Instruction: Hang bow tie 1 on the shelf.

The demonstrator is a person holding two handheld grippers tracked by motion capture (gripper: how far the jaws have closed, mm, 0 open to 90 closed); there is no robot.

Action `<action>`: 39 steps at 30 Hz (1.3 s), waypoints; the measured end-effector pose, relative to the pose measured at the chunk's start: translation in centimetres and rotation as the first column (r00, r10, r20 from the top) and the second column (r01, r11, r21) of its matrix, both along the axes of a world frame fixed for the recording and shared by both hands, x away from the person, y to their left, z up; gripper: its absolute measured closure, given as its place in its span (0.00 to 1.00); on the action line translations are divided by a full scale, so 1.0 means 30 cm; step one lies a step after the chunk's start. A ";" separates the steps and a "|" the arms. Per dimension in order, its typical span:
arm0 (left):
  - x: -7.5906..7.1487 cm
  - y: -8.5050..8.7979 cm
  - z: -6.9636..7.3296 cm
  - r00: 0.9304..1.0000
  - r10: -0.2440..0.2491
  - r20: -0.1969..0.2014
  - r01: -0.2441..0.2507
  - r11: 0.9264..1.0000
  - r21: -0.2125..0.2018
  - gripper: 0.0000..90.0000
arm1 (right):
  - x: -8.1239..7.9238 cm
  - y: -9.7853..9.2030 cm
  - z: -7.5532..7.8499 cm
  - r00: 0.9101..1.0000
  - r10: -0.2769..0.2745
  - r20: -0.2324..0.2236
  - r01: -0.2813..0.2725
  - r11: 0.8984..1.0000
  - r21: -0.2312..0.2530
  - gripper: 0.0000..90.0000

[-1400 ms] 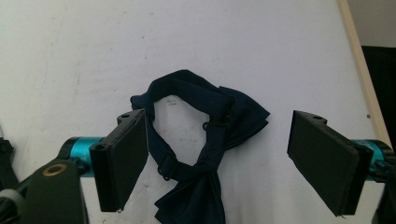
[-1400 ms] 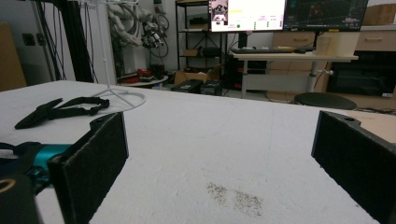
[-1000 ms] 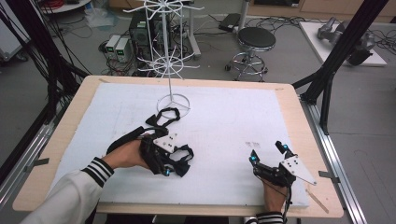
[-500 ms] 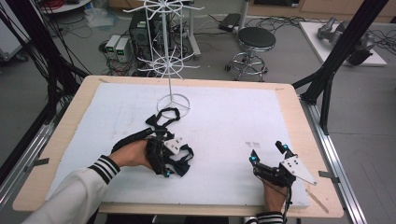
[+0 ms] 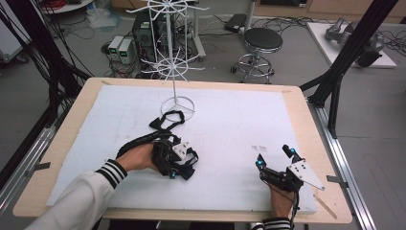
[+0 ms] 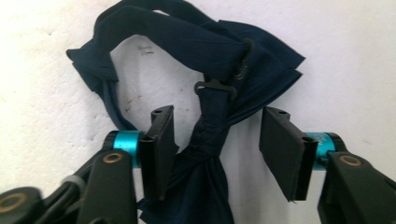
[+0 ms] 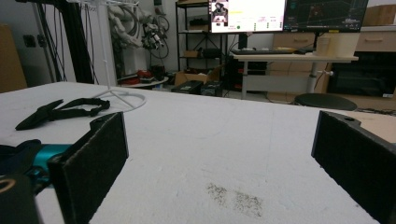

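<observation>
Two handheld grippers work at one table (image 5: 306, 124): the left gripper (image 5: 178, 165) on the near left and the right gripper (image 5: 276, 158) on the near right. Two dark bow ties lie on the white sheet, one bow tie (image 6: 205, 84) at the left jaws, the other bow tie (image 5: 167, 120) farther back by one white wire rack (image 5: 171, 67). One stool (image 5: 262, 40) stands beyond.
</observation>
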State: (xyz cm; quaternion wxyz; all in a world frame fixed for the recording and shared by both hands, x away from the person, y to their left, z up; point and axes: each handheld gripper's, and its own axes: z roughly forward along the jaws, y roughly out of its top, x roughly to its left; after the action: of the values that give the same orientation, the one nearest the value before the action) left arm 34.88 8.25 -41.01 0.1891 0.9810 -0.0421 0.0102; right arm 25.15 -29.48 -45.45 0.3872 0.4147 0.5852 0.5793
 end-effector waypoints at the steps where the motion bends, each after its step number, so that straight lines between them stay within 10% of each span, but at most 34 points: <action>1: 0.000 0.000 -0.001 1.000 0.004 -0.004 -0.004 1.000 0.000 0.56 | 0.000 0.000 0.000 1.000 0.000 0.000 0.000 1.000 0.000 0.03; 10: 0.007 0.000 -0.002 0.999 0.026 -0.038 -0.026 1.000 0.000 0.82 | -0.001 0.000 0.000 1.000 0.000 -0.001 0.000 1.000 0.002 0.03; 26: -0.003 0.013 0.022 0.999 0.034 -0.015 -0.035 0.997 -0.062 0.83 | 0.000 0.001 0.000 1.000 0.001 0.001 -0.001 1.000 -0.001 0.03; 39: -0.001 0.065 0.073 0.994 0.109 -0.007 -0.107 0.961 -0.253 0.83 | 0.000 0.001 0.000 1.000 0.000 0.001 0.000 1.000 -0.001 0.03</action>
State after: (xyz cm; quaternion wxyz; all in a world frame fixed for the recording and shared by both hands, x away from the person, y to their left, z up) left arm 34.87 10.18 -38.83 0.3119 0.9496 0.0124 0.0292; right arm 25.15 -29.45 -45.45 0.3878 0.4140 0.5852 0.5794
